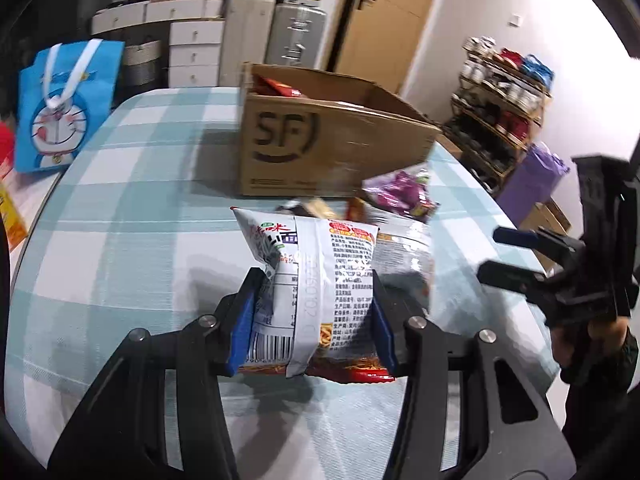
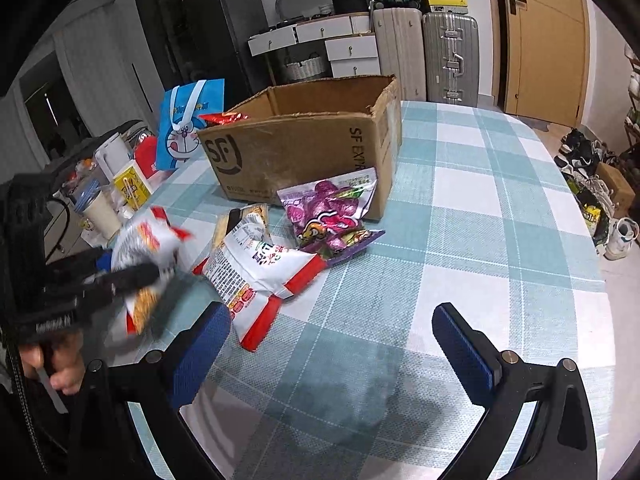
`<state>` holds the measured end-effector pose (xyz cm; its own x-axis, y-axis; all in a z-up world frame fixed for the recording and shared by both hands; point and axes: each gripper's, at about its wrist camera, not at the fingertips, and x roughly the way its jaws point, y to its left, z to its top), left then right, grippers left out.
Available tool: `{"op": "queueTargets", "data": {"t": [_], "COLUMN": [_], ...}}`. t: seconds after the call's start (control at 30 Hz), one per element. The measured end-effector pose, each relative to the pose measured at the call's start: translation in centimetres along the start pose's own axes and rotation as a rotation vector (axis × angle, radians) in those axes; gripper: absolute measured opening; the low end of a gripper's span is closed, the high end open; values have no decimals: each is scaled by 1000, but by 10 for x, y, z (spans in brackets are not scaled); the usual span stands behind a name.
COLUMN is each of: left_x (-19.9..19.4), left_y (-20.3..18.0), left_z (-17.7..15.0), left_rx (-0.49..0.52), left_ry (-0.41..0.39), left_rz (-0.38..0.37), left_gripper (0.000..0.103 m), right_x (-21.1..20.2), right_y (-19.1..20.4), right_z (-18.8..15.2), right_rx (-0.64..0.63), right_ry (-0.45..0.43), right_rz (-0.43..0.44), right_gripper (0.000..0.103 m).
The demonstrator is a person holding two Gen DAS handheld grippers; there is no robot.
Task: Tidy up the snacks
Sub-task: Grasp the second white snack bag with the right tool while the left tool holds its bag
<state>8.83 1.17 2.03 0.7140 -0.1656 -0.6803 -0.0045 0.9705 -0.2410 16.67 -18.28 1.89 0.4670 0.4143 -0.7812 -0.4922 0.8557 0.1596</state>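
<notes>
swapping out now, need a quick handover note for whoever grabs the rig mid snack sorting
Left tongs: shut on a white and red snack bag, lifted off the table.
Right tongs: open, empty, above the checked tablecloth.
Cardboard box: open, at least one red packet inside.
Still out, in front of the box: a second white and red bag, purple candy bag, a small packet behind them.
Left: box the held bag, then the rest.

I see even indoor light, soft shadows on the teal-checked cloth desk point(image 2: 460, 240), heavy fisheye bending with black corners, and motion blur on the white-and-red snack packet point(image 2: 148, 256).
</notes>
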Motion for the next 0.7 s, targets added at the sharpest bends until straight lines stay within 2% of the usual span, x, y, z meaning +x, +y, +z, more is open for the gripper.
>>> {"op": "queueTargets", "data": {"t": [0.13, 0.23, 0.47, 0.7], "left_x": [7, 12, 13, 12], "left_y": [12, 19, 25, 30], "left_z": [3, 2, -3, -6], "left_rx": [-20, -37, -34, -49], "left_ry": [-9, -7, -15, -11], "left_rz": [55, 66, 81, 82], "left_gripper": [47, 47, 47, 47], "right_x": [6, 12, 34, 50], "right_y": [9, 21, 42, 59], "right_z": [0, 2, 19, 32], "right_rx": [-33, -87, -198, -265], "right_ry": [1, -6, 8, 33], "right_rz": [25, 51, 20, 104], "right_gripper": [102, 102, 102, 102]}}
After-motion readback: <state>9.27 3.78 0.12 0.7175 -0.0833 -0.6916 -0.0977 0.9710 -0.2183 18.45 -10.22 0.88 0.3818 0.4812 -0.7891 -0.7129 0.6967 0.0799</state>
